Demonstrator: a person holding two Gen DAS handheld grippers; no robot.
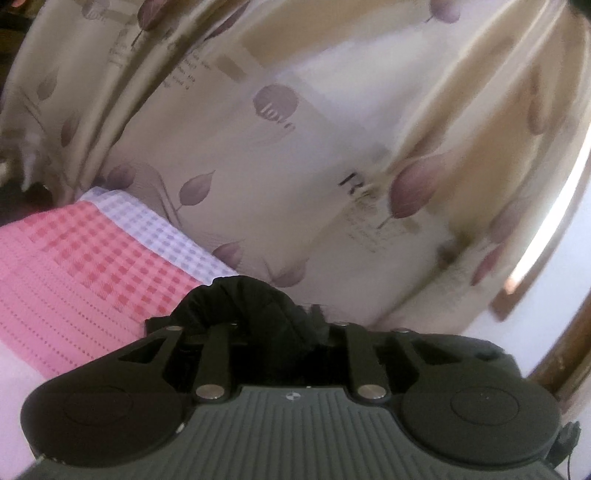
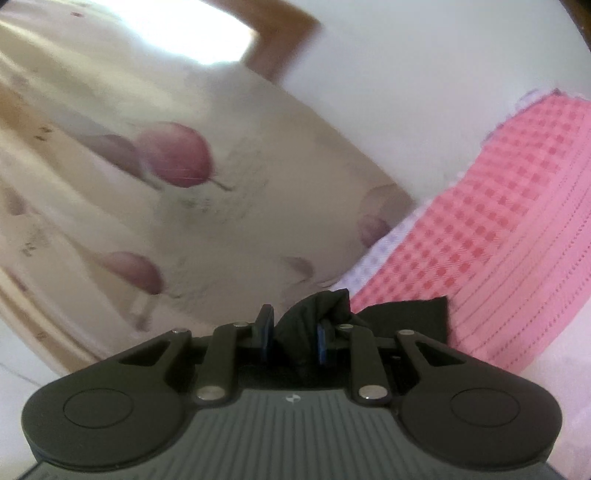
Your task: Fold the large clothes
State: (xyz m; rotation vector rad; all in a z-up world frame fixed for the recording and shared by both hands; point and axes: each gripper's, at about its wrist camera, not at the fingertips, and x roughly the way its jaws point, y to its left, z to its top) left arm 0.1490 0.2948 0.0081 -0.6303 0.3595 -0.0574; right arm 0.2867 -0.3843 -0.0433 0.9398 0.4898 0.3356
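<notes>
- In your left wrist view, the left claw (image 1: 275,314) sits at 6 o'clock, and a bunched wad of the black garment (image 1: 240,302) bulges up over it from between its linkage arms.
- The fingertips of that claw are buried under the cloth, so you cannot tell whether the pads press on it or stand apart from it.
- The pink checked bedspread (image 1: 74,258) fills the 8 to 9 o'clock part of that view, with a pale lilac checked band along its far edge.
- The leaf-print curtain (image 1: 277,129) hangs from 10 round to 2 o'clock, blurred toward the right; a bright strip of window (image 1: 554,221) shows at 3 o'clock.
- In your right wrist view, the right claw (image 2: 295,332) is narrow and holds the black garment (image 2: 306,325) — a fold of it stands up between the two blue pads (image 2: 266,328), which press it from either side.
- A flat flap of the same black cloth spreads out toward 3 o'clock from that grip, and lies against the pink checked bedspread (image 2: 517,221).
- That bedspread runs from 1 down to 4 o'clock; the leaf-print curtain (image 2: 166,184) takes up 8 to 11 o'clock — heavily smeared.
- A bright window (image 2: 192,33) with a brown wooden frame (image 2: 288,48) sits at 12 o'clock, beside a plain white wall (image 2: 424,74).
</notes>
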